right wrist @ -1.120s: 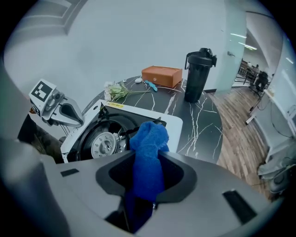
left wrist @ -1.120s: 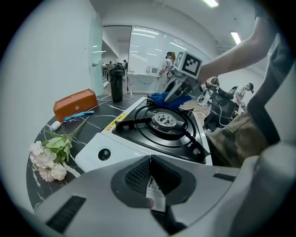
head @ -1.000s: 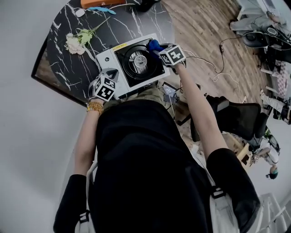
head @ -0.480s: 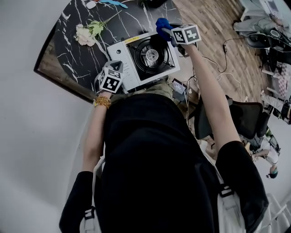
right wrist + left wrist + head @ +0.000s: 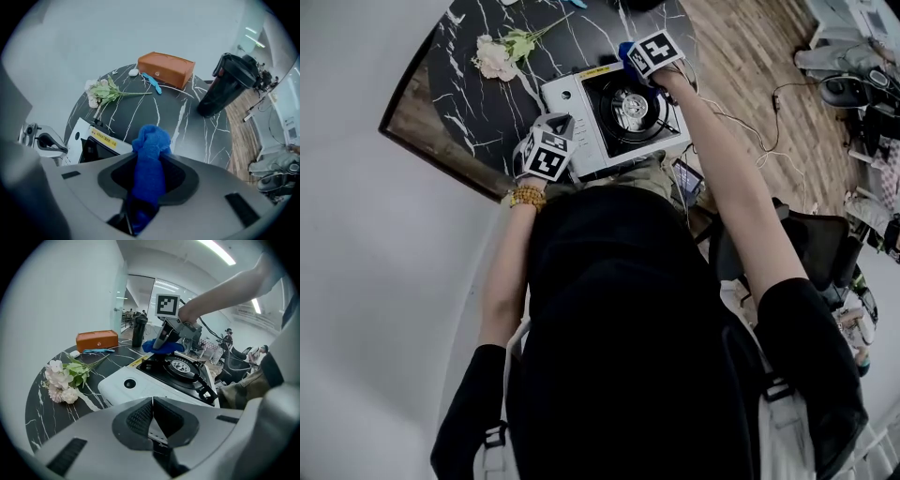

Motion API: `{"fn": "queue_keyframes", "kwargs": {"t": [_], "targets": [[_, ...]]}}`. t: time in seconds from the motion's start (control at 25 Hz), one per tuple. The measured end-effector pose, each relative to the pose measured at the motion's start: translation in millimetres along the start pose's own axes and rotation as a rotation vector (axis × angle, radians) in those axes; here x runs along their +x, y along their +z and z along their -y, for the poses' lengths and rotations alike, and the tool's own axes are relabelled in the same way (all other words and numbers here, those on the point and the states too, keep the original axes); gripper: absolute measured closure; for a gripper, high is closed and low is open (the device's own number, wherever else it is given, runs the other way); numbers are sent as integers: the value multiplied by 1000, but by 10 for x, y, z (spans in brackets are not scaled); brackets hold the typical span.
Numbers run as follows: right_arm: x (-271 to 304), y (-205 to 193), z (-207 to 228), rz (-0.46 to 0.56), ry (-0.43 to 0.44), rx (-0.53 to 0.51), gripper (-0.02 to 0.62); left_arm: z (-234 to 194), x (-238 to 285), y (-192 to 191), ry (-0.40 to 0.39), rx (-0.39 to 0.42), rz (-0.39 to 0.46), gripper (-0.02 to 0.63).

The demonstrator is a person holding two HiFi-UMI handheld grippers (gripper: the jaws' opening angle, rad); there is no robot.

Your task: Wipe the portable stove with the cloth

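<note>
The portable stove has a white body and a black top with a round burner, and stands on the black marble table. My right gripper is shut on a blue cloth at the stove's far edge. In the right gripper view the cloth bulges out between the jaws, above the stove's yellow-labelled edge. My left gripper is at the stove's near left corner. Its jaws are shut with nothing between them, and whether it touches the stove is unclear.
Artificial flowers lie on the table left of the stove. At the table's back are an orange box, a blue item, a small white object and a tall black container. Wooden floor with cables lies to the right.
My right gripper has carried the blue cloth from the stove's far right corner leftward along its far edge. The left gripper has stayed by the near left corner.
</note>
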State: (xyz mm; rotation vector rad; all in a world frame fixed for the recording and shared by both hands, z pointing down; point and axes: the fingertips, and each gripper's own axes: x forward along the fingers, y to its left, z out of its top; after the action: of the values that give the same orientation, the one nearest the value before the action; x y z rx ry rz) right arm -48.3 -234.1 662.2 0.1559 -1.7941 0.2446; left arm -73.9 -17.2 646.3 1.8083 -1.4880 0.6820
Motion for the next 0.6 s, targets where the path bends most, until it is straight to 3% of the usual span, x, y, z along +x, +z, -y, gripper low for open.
{"fn": "queue_keyframes", "kwargs": {"t": [0.48, 0.6], "targets": [[107, 310, -901, 133, 61, -48, 491, 3, 6, -21, 0, 32, 6, 598], [111, 327, -943, 160, 122, -57, 491, 1, 10, -39, 3, 27, 3, 598]]}}
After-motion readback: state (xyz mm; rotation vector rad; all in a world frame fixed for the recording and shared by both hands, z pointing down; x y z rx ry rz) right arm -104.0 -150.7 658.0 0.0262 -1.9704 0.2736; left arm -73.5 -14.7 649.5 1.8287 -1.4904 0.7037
